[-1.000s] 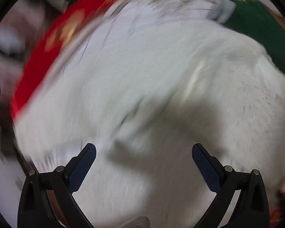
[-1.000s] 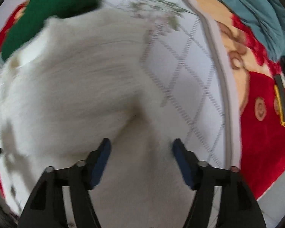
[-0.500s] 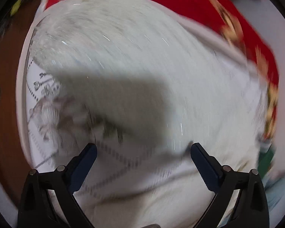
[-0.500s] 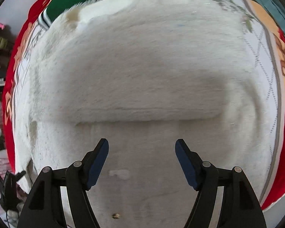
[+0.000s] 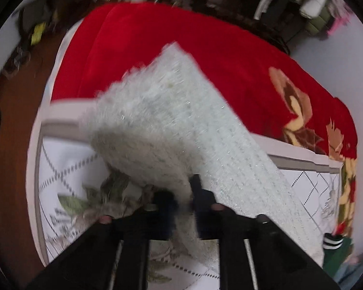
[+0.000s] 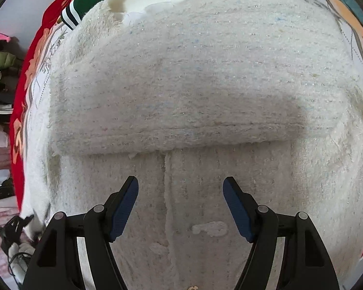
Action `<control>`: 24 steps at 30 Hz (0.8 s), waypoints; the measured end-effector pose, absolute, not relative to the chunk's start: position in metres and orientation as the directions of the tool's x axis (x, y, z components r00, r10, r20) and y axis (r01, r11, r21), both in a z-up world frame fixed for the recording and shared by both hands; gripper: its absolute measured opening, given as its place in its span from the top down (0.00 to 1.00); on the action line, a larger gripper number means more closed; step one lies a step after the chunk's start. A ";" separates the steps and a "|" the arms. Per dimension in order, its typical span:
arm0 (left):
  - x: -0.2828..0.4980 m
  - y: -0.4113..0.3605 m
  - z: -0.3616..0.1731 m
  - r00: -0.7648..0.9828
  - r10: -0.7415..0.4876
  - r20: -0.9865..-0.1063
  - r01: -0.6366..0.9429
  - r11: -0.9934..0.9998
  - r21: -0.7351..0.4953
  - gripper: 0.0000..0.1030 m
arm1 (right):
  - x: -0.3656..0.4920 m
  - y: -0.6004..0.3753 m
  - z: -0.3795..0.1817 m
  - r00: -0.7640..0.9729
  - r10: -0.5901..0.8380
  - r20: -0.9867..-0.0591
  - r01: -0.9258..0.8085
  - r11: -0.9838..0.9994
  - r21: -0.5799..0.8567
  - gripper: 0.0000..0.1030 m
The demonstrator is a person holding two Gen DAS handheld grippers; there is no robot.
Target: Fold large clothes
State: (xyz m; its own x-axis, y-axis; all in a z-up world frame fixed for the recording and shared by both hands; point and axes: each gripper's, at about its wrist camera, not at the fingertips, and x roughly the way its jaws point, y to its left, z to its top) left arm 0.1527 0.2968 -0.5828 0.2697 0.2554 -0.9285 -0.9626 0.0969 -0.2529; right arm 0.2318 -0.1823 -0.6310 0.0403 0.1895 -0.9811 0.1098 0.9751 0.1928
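Note:
A large fuzzy white sweater (image 6: 193,84) lies spread on the bed, one part folded across its body with a straight edge. My right gripper (image 6: 181,200) hovers open and empty just above its lower middle, beside a vertical seam. In the left wrist view my left gripper (image 5: 184,198) is shut on an edge of the white sweater (image 5: 171,125), which is lifted off the bed and drapes up and to the right over the fingers.
The bed has a red floral blanket (image 5: 181,53) and a white quilted sheet (image 5: 60,169) with a dotted diamond pattern. A green garment with striped cuff (image 6: 89,2) lies at the sweater's far edge. Brown floor (image 5: 7,169) and piled clothes (image 6: 0,72) lie beside the bed.
My left gripper has closed on the sweater's edge and lifted it; it was open before. My right gripper has stayed open and steadied over the sweater's body.

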 end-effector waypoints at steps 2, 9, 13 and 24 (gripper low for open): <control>0.165 0.297 -0.571 0.259 0.294 -0.920 -0.961 0.171 -0.216 0.95 | 0.246 -0.164 -0.631 0.041 0.144 -0.989 0.102 0.984 0.147 0.28; 0.253 0.233 -0.506 0.207 0.562 -0.800 -0.812 0.556 0.180 0.96 | 0.263 -0.157 -0.610 0.127 -0.161 -0.979 0.068 0.986 -0.153 0.28; 0.296 0.174 -0.479 0.327 0.590 -0.738 -0.671 0.695 0.258 0.96 | 0.276 -0.165 -0.614 0.117 -0.163 -0.980 0.124 0.981 -0.148 0.28; 0.375 -0.098 -0.453 0.622 0.232 -0.748 -0.122 0.972 0.201 0.96 | 0.247 -0.310 -0.605 0.064 -0.134 -0.989 0.378 0.920 -0.100 0.28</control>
